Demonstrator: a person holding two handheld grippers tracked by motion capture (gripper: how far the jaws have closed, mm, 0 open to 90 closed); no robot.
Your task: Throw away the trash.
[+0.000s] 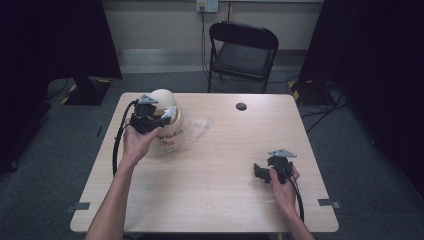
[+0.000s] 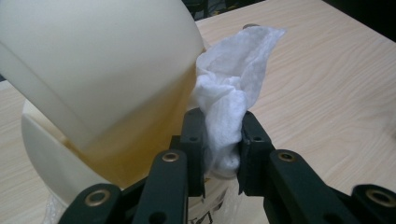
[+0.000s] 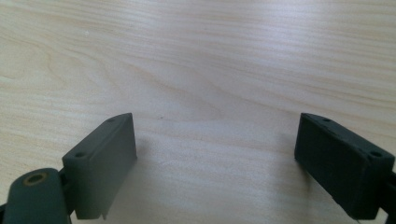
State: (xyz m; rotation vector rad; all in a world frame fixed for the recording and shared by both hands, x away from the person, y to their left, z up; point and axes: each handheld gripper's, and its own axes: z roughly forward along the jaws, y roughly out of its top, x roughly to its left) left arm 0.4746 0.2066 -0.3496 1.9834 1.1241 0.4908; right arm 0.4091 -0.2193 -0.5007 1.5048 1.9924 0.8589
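Note:
A cream tub of wipes [image 1: 167, 135] stands at the table's back left with its domed lid [image 1: 162, 97] flipped up. In the left gripper view the lid [image 2: 93, 60] rises at the left and a crumpled white wipe [image 2: 233, 88] sticks up beside the tub's mouth. My left gripper [image 2: 219, 135] is shut on the lower part of that wipe, at the top of the tub [image 1: 160, 120]. My right gripper [image 1: 260, 172] rests low at the front right of the table [image 1: 210, 200]; its jaws stand wide apart [image 3: 215, 158] with only bare wood between them.
A piece of clear plastic wrap [image 1: 200, 125] lies just right of the tub. A dark round hole [image 1: 241, 106] sits near the table's far edge. A black folding chair [image 1: 242, 50] stands beyond the table. Dark curtains hang on both sides.

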